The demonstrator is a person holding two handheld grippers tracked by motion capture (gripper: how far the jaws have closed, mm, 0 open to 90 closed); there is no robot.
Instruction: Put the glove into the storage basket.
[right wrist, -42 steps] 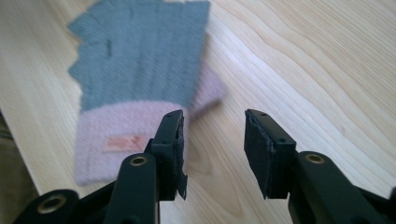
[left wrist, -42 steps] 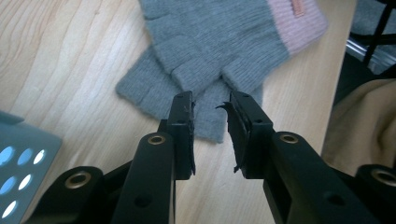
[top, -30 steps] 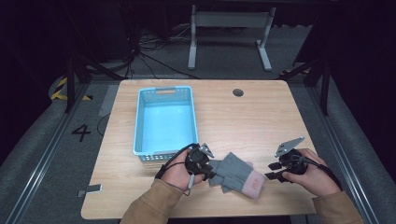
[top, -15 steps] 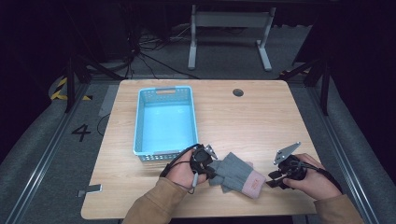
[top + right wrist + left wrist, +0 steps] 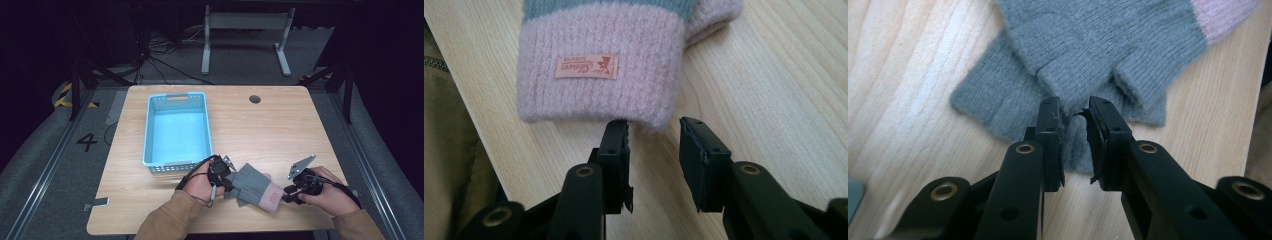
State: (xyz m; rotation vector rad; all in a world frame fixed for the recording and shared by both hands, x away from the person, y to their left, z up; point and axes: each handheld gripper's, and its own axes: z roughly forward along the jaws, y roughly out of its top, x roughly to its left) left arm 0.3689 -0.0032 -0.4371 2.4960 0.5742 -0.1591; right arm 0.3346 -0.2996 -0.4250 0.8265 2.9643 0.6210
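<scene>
A pair of grey knit gloves [image 5: 254,186] with pink cuffs lies stacked near the table's front edge. My left gripper [image 5: 227,182] is at their grey finger end. Its jaws have just been closing and now pinch the grey knit [image 5: 1075,145] between the pads; the left gripper [image 5: 1075,112] is shut on it. My right gripper [image 5: 289,192] is at the other end. The right gripper [image 5: 654,125] stands open with its tips just at the edge of the pink cuff [image 5: 599,95], which bears a small label [image 5: 586,66]. Its jaws have just been closing, with no knit pressed between them.
A light blue basket [image 5: 150,130] stands on the wooden table [image 5: 280,130] behind my left hand. A round cable hole [image 5: 255,99] sits at the table's far side. My sleeves come in over the front edge.
My right gripper has edged left toward the pink cuff. The left gripper stays on the grey end of the gloves, which have not moved.
</scene>
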